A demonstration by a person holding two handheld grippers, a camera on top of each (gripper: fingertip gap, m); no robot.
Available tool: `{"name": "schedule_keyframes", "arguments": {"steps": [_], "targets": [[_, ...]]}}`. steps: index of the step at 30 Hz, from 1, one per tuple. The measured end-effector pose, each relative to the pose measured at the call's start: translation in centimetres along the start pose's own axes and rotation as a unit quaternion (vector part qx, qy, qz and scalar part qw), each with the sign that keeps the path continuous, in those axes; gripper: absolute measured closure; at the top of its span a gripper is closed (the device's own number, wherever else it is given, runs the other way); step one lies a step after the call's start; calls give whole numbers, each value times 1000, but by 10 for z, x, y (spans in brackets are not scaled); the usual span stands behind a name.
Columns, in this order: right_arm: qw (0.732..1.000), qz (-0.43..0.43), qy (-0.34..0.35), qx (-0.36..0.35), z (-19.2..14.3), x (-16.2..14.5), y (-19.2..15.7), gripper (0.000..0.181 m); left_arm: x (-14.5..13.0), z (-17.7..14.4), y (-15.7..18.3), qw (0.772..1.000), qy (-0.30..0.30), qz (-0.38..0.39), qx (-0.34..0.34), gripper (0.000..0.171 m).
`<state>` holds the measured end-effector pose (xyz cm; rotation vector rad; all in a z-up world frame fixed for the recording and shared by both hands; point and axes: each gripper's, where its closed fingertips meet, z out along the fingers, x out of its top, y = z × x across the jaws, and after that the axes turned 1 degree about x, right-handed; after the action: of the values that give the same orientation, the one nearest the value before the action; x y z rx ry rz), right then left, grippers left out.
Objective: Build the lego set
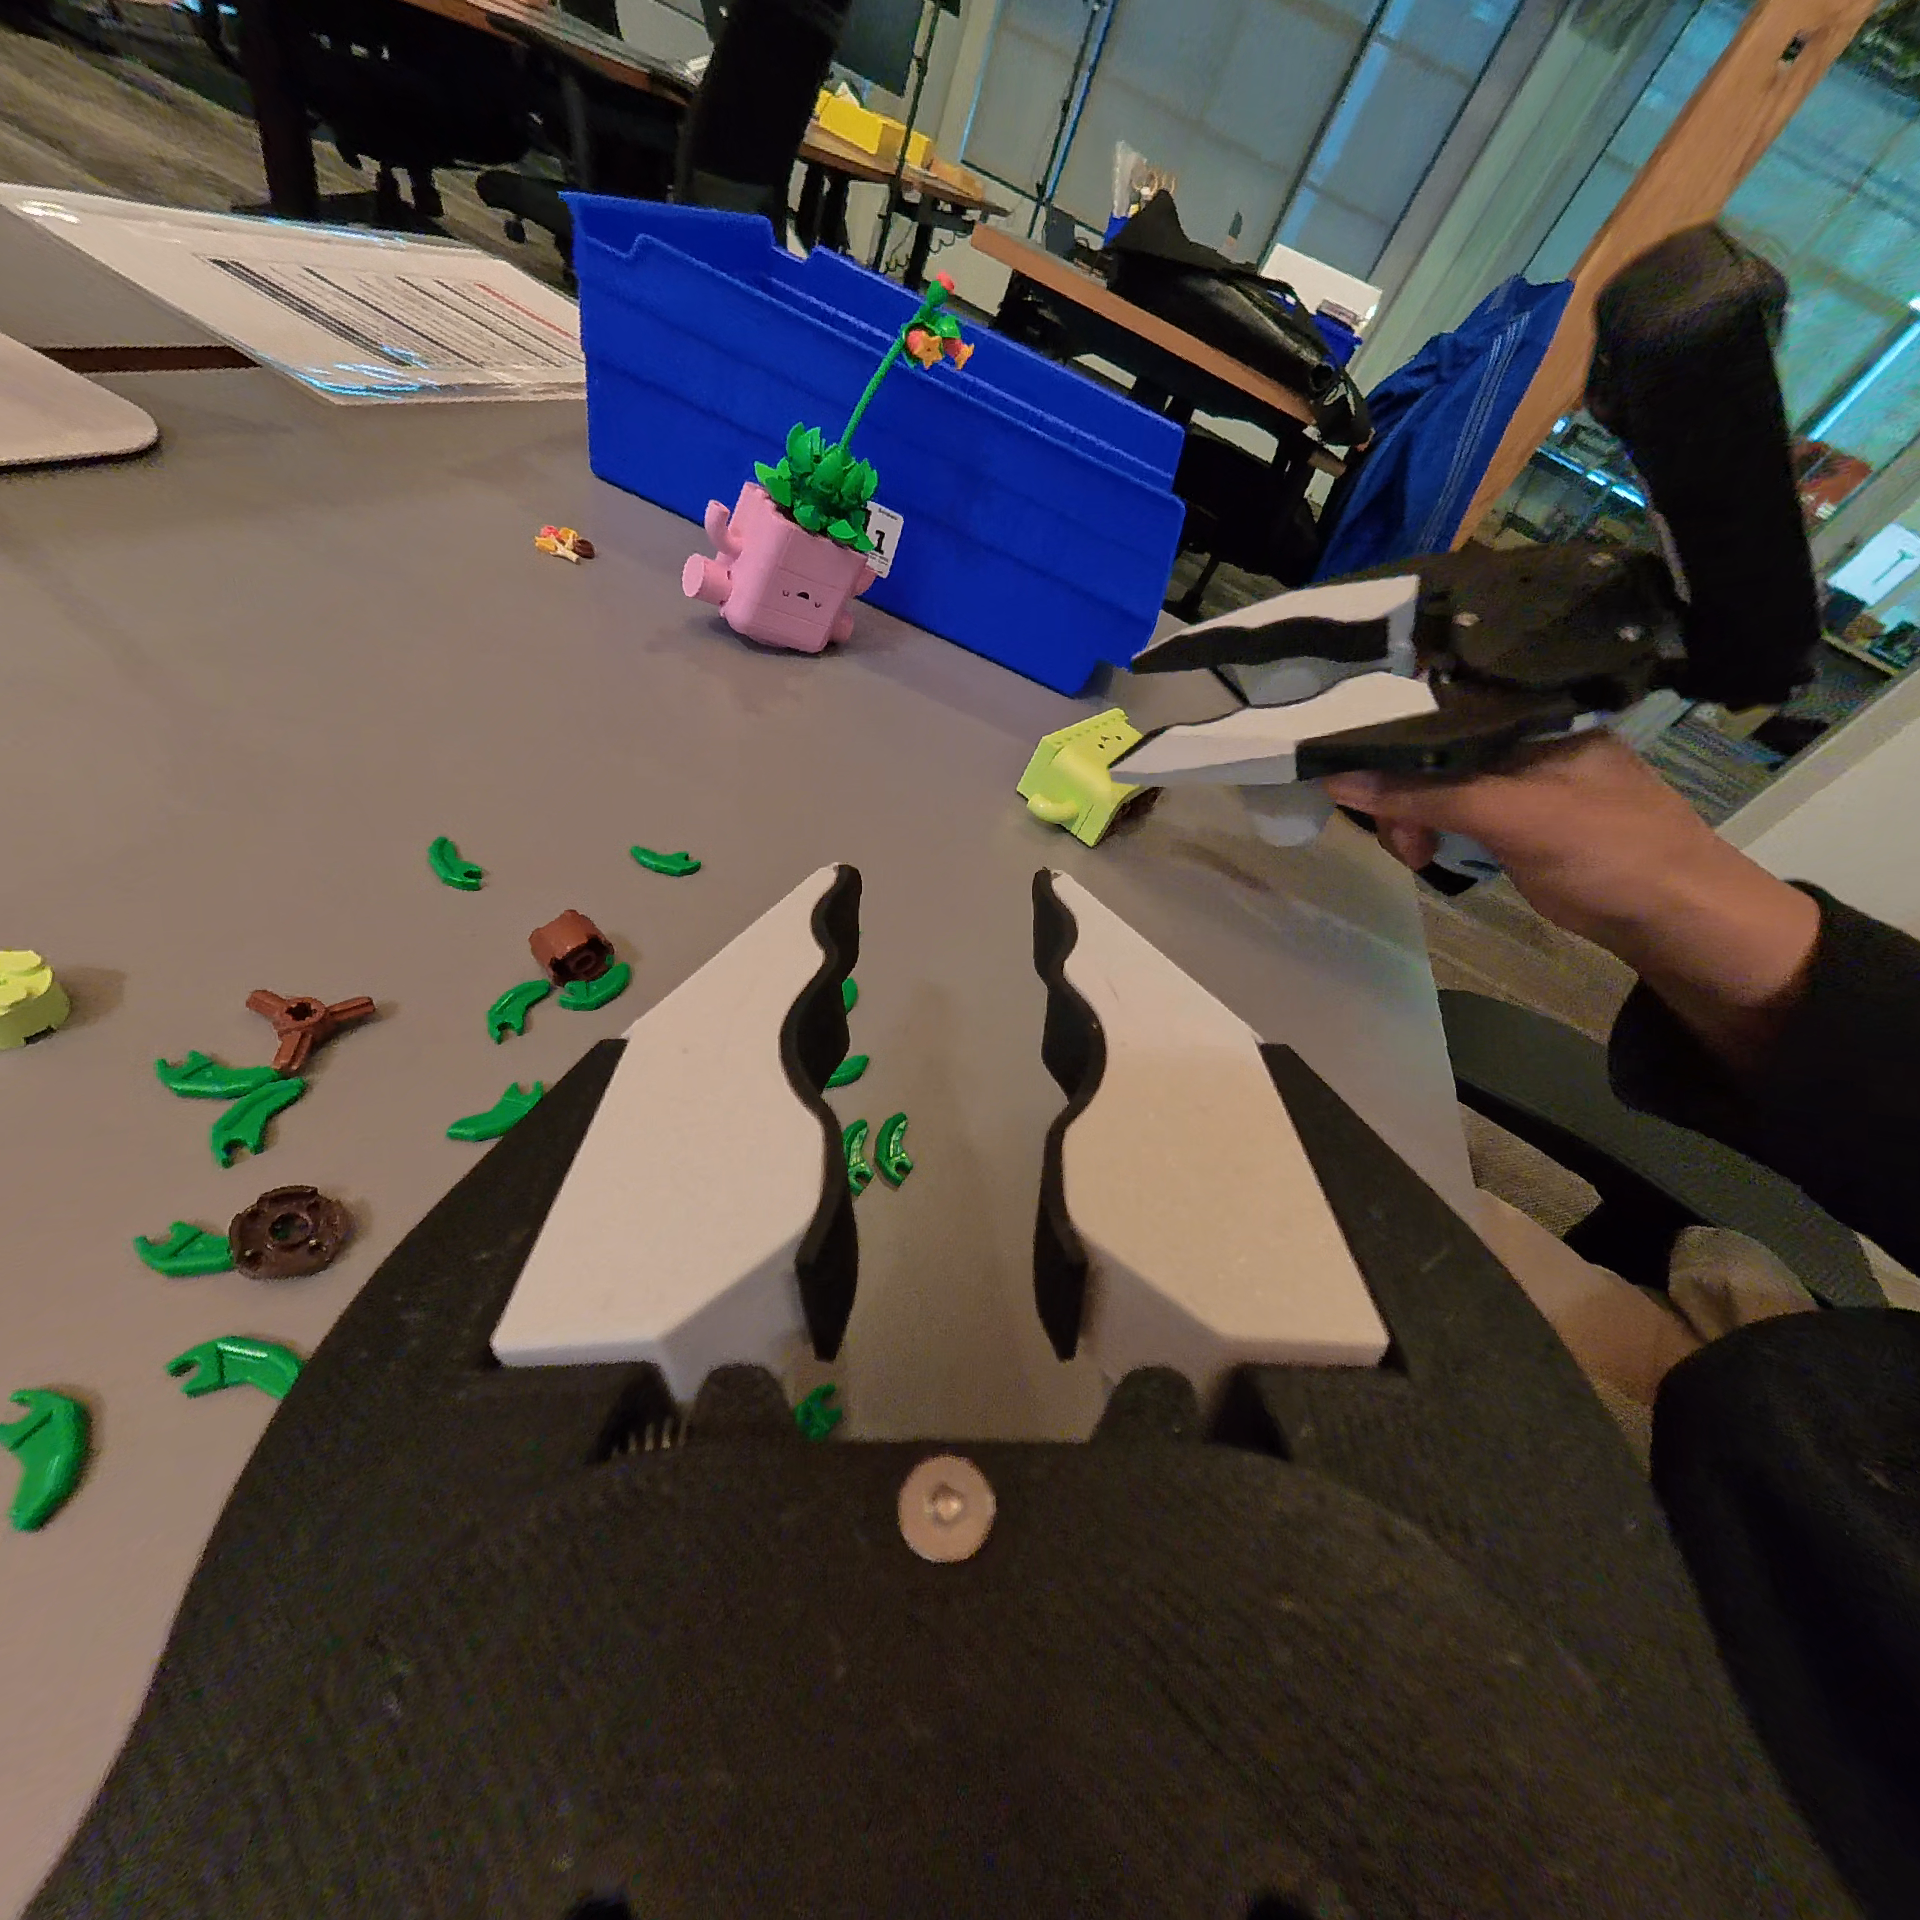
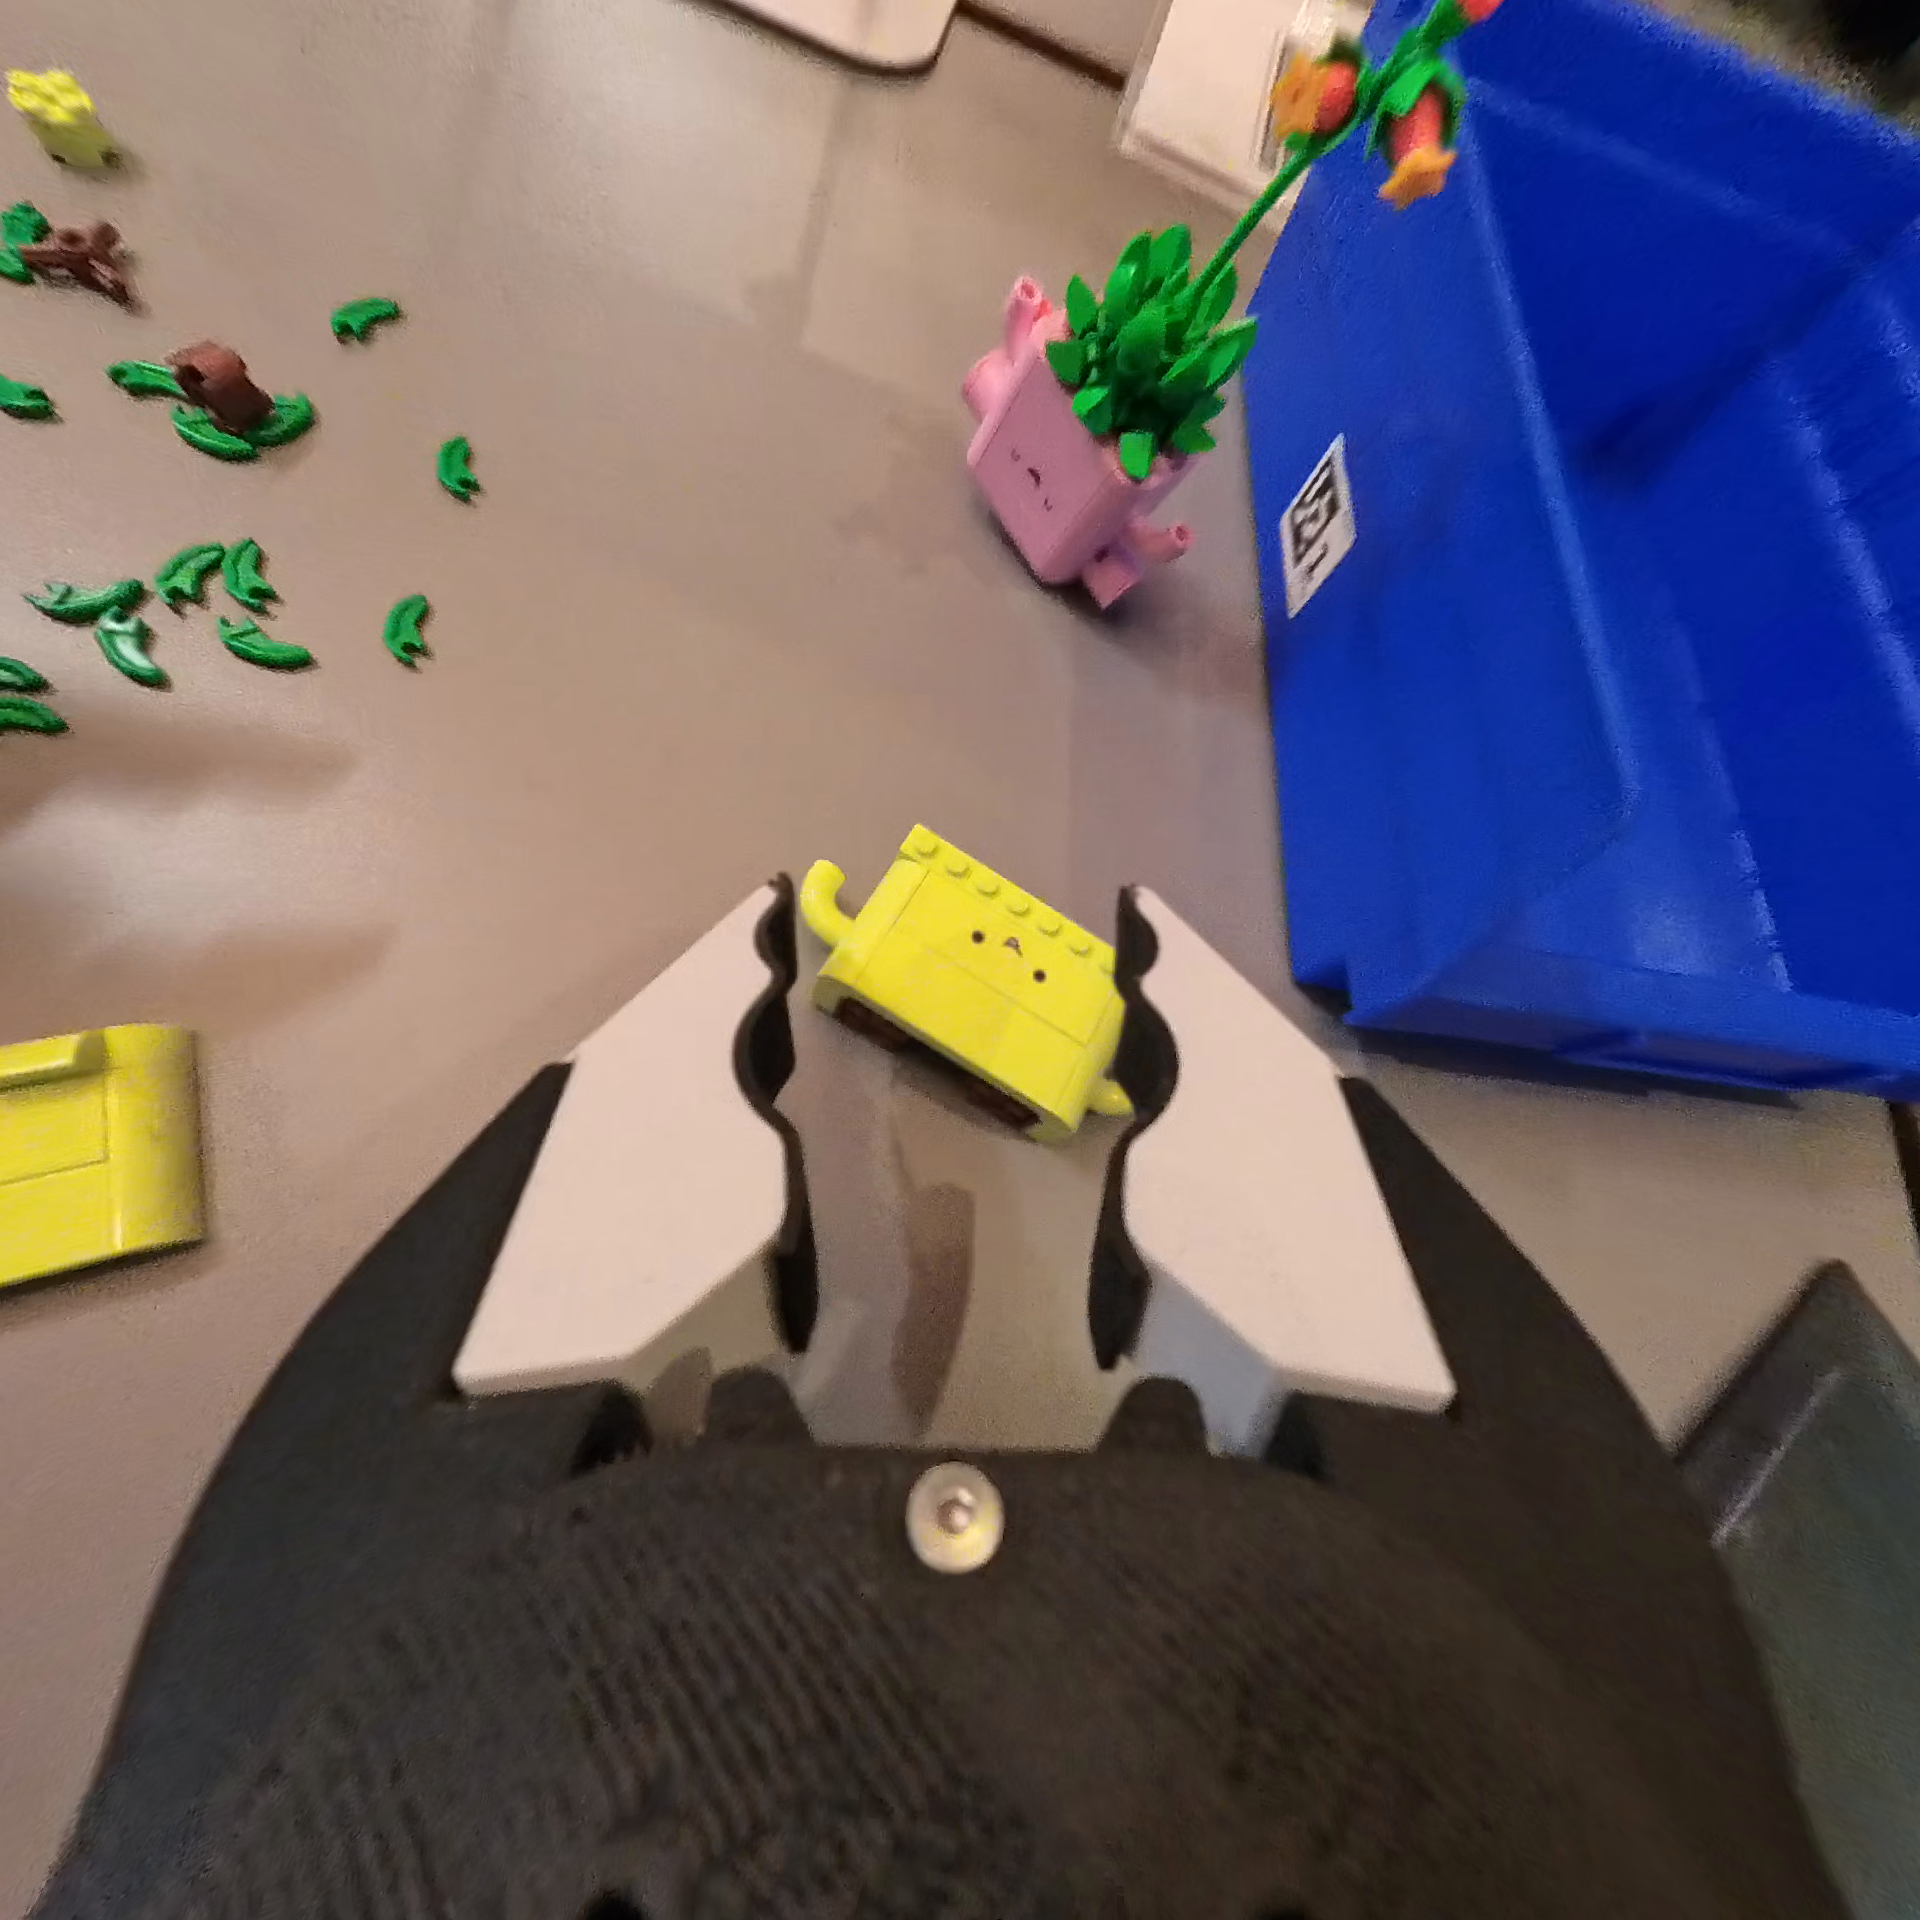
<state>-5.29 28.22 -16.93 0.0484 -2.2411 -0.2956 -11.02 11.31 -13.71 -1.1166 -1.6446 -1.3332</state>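
Your right gripper (image 2: 951,920) gapes around the tipped lime pot (image 2: 971,982); your left gripper (image 1: 945,883) hangs open and empty.

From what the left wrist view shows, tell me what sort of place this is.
Probably an office or lab workspace: a grey worktable with a blue storage bin, more desks with office chairs behind, and glass partition walls.

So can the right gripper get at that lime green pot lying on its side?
Probably yes: the right gripper is open, the lime green pot lies between its fingertips, and nothing blocks it.
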Motion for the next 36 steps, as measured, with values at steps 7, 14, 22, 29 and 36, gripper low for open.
{"name": "schedule_keyframes", "arguments": {"steps": [7,14,22,29,36], "targets": [[998,26,-58,25,14,-13,3,96,-2,1,2,1000,-6,8,-1,139],[997,20,-62,33,14,-25,2,110,-2,1,2,1000,-5,2,-3,139],[995,-52,-81,6,6,-34,-5,118,-2,1,1,1000,-6,-3,-4,139],[992,-87,-91,-1,2,-36,-8,126,-2,2,2,1000,-7,-4,-7,139],[989,-110,-98,9,-1,-37,-10,136,-2,2,2,1000,-8,-3,-6,139]]}}
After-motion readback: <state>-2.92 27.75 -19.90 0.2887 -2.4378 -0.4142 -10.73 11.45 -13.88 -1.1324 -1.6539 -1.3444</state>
